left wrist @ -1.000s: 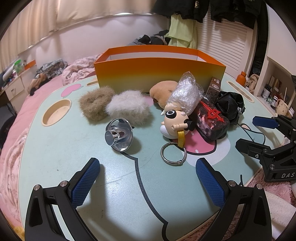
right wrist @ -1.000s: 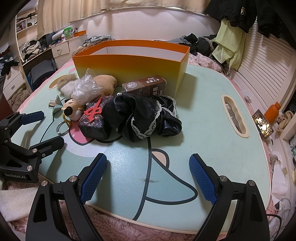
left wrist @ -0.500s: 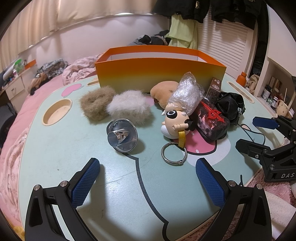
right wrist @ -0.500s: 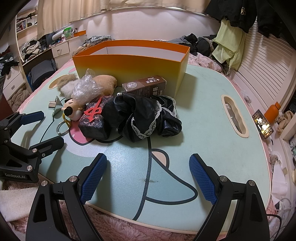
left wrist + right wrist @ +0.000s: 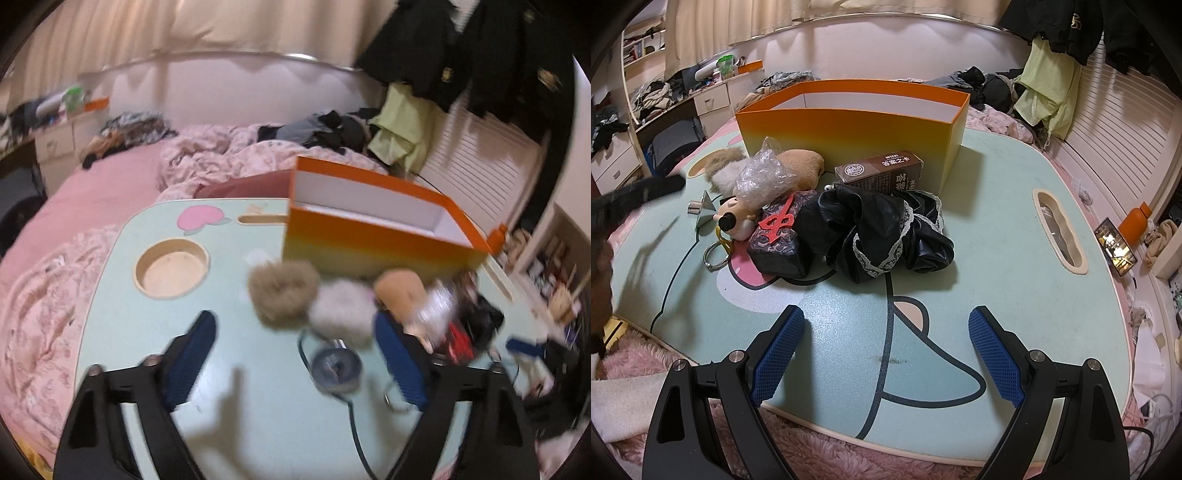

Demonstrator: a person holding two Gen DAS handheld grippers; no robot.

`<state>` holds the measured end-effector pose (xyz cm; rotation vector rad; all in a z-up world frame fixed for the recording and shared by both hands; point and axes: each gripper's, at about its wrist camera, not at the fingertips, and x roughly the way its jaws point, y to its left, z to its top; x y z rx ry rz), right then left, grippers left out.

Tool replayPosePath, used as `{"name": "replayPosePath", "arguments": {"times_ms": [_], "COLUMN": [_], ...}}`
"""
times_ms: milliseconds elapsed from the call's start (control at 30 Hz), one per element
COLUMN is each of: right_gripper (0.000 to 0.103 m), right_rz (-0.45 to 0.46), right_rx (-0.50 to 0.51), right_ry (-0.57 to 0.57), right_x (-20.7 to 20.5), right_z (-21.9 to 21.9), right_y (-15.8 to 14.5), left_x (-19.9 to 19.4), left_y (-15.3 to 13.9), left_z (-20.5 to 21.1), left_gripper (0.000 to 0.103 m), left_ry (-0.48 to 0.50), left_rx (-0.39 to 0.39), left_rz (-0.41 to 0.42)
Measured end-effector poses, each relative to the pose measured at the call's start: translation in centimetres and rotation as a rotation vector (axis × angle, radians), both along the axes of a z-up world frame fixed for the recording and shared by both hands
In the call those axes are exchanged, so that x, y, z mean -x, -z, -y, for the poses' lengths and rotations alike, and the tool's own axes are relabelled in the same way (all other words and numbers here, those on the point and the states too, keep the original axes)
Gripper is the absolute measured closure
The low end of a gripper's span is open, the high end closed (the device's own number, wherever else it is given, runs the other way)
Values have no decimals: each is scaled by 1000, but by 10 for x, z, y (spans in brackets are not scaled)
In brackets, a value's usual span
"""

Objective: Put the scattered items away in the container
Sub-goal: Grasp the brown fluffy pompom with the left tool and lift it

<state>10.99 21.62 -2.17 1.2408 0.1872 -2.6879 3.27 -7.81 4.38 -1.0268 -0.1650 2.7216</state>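
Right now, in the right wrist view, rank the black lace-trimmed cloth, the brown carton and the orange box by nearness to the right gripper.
From the right gripper:
1. Black lace-trimmed cloth, ahead at table centre.
2. Brown carton, just behind the cloth.
3. Orange box, farthest, at the table's back.

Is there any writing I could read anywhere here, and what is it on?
Brown rectangular drink carton: white Chinese characters, upside down here, too small to quote.
Dark patterned box: red character-like cut-out on top, not legible.
Hanging black jackets: gold emblems, blurred.
Nothing else readable.
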Motion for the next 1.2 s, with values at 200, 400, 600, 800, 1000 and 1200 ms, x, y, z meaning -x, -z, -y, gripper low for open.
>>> {"name": "replayPosePath", "arguments": {"times_ms": [200, 400, 600, 800, 1000, 1200], "right_gripper": [12, 12, 12, 12, 12, 12], "right_rz": [0, 0, -1, 0, -17, -88], "right_rx": [1, 1, 0, 2, 65, 153], "right_ry": [0, -1, -1, 3, 48, 128], "right_x": [0, 0, 0, 4, 4, 9], "right_z": [0, 1, 1, 3, -7, -28], "right_y": [0, 0, 0, -1, -5, -20], "left_x": [46, 68, 62, 50, 23, -2], "left_y": [5, 23, 32, 23, -12, -28], "left_z": [-3, -22, -26, -14, 2, 8], "left_gripper": [33, 49, 62, 62, 62, 62], "left_ry": [-13, -16, -32, -23, -54, -7], "left_rx": [-55, 30, 108, 47, 19, -5], "left_rz": [99, 172, 144, 77, -63, -105]}}
